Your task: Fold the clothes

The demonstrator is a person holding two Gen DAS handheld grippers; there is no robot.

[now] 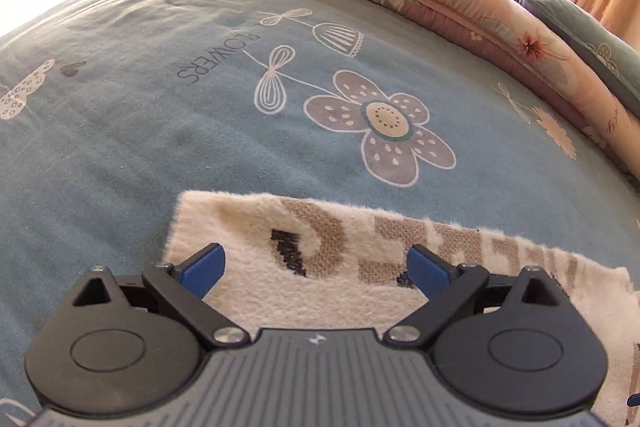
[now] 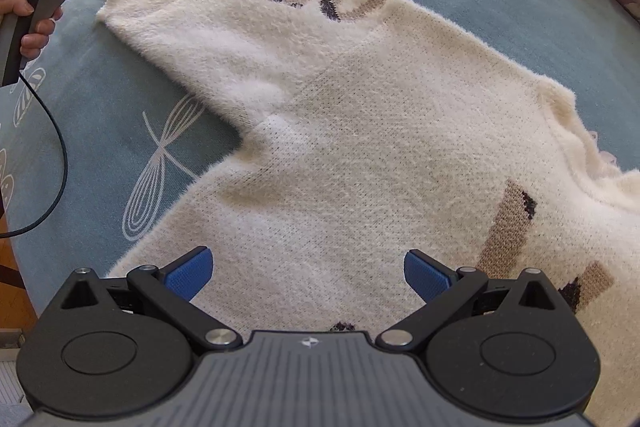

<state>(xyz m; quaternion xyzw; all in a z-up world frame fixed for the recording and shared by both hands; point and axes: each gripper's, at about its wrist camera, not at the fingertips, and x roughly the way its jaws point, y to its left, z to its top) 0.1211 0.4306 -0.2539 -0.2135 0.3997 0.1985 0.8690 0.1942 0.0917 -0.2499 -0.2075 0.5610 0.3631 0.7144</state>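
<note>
Two tongs are gaping wide, gripping nothing: left tongs point(image 1: 316, 267) hovering at the sleeve point(image 2: 208, 27) cuff, right tongs point(image 2: 308, 271) over the sweater point(image 2: 380, 147) body. Likely risk: a shallow pinch is slipping off the fuzzy knit. Cream, lettered, it is lying flat on the bed point(image 1: 140, 87).

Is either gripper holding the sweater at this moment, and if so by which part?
Nothing is held. The left gripper and right gripper are both open above the cream sweater, neither pinching it.
</note>
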